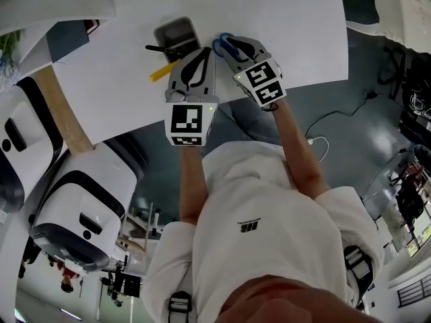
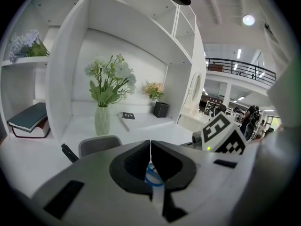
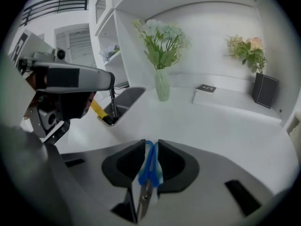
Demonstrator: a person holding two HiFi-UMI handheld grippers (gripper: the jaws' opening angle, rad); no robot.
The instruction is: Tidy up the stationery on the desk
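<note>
My right gripper (image 1: 229, 46) (image 3: 150, 147) is shut on a pair of blue-handled scissors (image 3: 148, 168) (image 1: 221, 41), the handles pinched between the jaws and the blades pointing back toward the camera. My left gripper (image 1: 205, 52) (image 2: 150, 147) hovers just left of it with its jaws shut and touching; a blue loop shows through the gap behind the tips. A grey tray (image 1: 176, 27) (image 3: 127, 98) (image 2: 99, 145) lies on the white desk ahead, holding a black pen (image 1: 161, 48) (image 2: 69, 153) and a yellow item (image 1: 161, 71) (image 3: 98, 109).
A glass vase of flowers (image 3: 162, 86) (image 2: 102, 119) stands behind the tray. A booklet (image 3: 205, 88), a black box with flowers (image 3: 265, 91) and shelved books (image 2: 28, 119) sit farther back. White machines (image 1: 81, 207) stand left of the desk (image 1: 303, 25).
</note>
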